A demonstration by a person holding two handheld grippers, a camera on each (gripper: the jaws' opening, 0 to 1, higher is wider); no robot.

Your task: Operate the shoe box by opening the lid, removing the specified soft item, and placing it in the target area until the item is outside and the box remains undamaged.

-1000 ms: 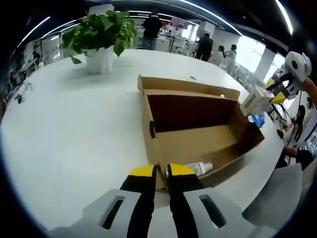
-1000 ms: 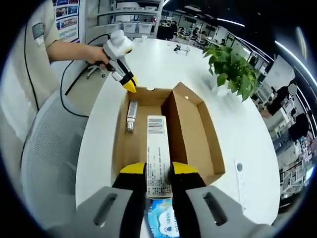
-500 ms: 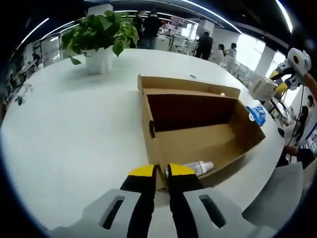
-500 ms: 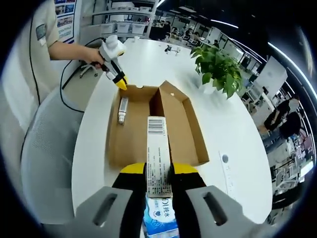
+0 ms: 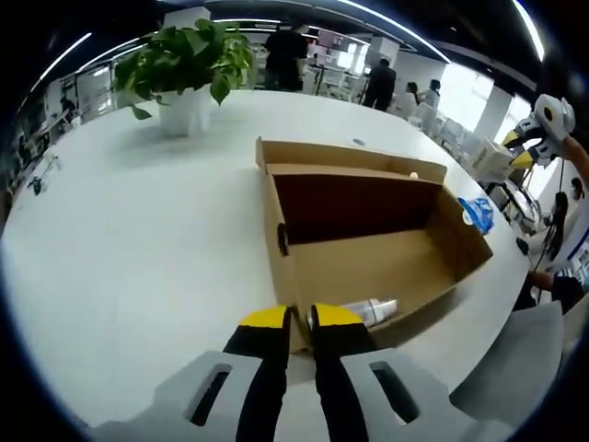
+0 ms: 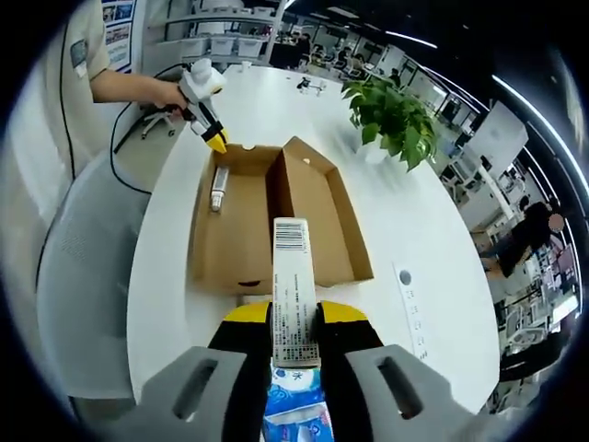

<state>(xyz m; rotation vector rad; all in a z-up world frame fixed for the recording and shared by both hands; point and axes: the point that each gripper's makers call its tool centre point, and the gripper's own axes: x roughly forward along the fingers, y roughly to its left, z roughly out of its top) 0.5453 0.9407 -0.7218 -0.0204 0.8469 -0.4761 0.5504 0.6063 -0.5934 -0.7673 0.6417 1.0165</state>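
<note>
Since earlier frame we lifted tissue pack (image 6: 295, 318) clear of shoe box (image 6: 276, 226); right gripper (image 6: 295, 324) clamped on it above table (image 6: 433, 249). Left gripper (image 5: 293, 319) pinches box wall. Lid open; placing remains.

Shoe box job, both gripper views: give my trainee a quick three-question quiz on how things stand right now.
1. True or false: the right gripper is shut on the white carton, which it holds clear of the shoe box.
2. What still lies inside the box, at the end pinched by the left gripper? A) a bottle B) a shoe C) a potted plant
3. Fill in: the blue packet lies on the white ____, beside the box's far end.

Key
1. True; in the right gripper view the carton sits between the jaws, with the box beyond it.
2. A, the bottle.
3. table.
</note>
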